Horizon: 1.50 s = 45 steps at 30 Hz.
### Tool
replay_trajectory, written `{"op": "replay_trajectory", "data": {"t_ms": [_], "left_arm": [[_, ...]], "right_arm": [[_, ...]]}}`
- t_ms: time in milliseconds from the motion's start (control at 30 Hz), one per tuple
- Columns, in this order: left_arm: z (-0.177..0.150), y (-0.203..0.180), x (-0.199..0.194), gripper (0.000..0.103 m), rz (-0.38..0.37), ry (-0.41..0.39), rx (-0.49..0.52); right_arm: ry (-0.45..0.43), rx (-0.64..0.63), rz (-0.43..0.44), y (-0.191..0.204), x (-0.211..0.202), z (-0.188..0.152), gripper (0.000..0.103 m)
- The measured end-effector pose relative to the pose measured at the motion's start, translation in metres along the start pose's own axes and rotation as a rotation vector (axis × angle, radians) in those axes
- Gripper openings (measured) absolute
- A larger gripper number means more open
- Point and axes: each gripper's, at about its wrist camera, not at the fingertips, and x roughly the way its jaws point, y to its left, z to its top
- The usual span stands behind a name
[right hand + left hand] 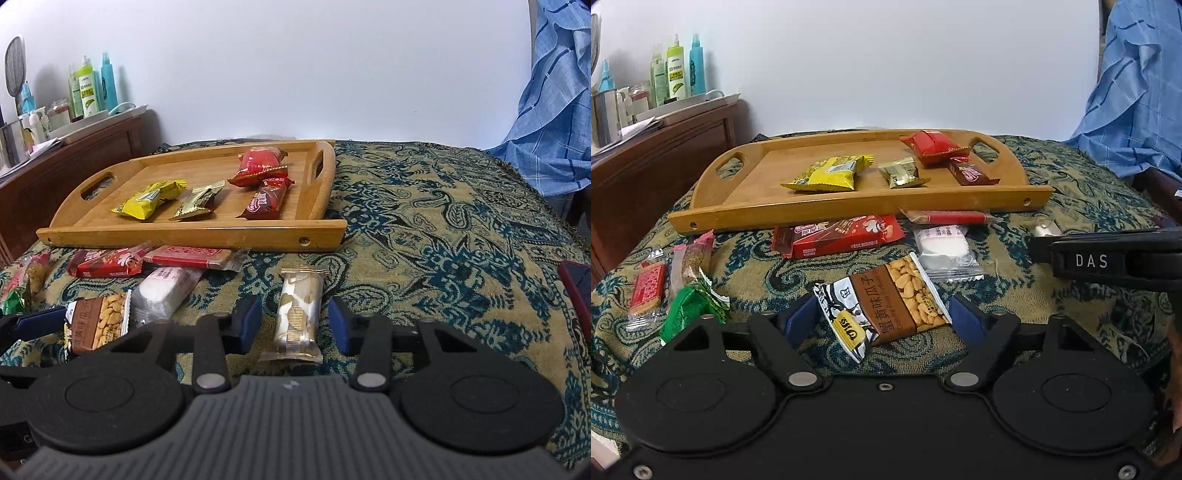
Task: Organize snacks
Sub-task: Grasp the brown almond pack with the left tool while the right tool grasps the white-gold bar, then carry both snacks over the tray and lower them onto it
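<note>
Both claws stand apart, left claw straddling the light, crinkly seed packet on the bench before the tray, right claw flanking the slippery silver bar, best pinched mid-body across its width.

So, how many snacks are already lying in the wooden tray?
4. A yellow pack at its left, a gold one in the middle, a red one at the far right, and a brown bar before it.
</note>
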Motion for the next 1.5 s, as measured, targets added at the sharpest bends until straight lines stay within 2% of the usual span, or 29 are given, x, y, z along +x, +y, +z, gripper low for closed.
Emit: {"op": "replay_trajectory", "data": {"t_ms": [100,167,367,933,1500], "left_arm": [[0.001,0.0,0.0,0.068,0.0,-0.001,-0.004],[0.001,0.001,-0.002,0.059,0.002,-0.005,-0.007],[0.003,0.003,-0.005,0.054,-0.005,-0.004,-0.025],[0.013,0.007,-0.022,0.052,0.012,-0.035,-0.044],[0.034,0.017,-0.028,0.052,0.049,-0.071,-0.067]], "right_arm": [[0.0,-0.002,-0.005,0.0,0.0,0.0,0.04],[0.0,-0.001,-0.006,-0.001,0.0,0.0,0.038],[-0.004,0.01,-0.015,-0.002,0.0,0.0,0.028],[-0.048,0.049,-0.018,-0.006,-0.009,0.0,0.026],[-0.078,0.014,0.046,0.006,-0.019,0.009,0.026]]}}
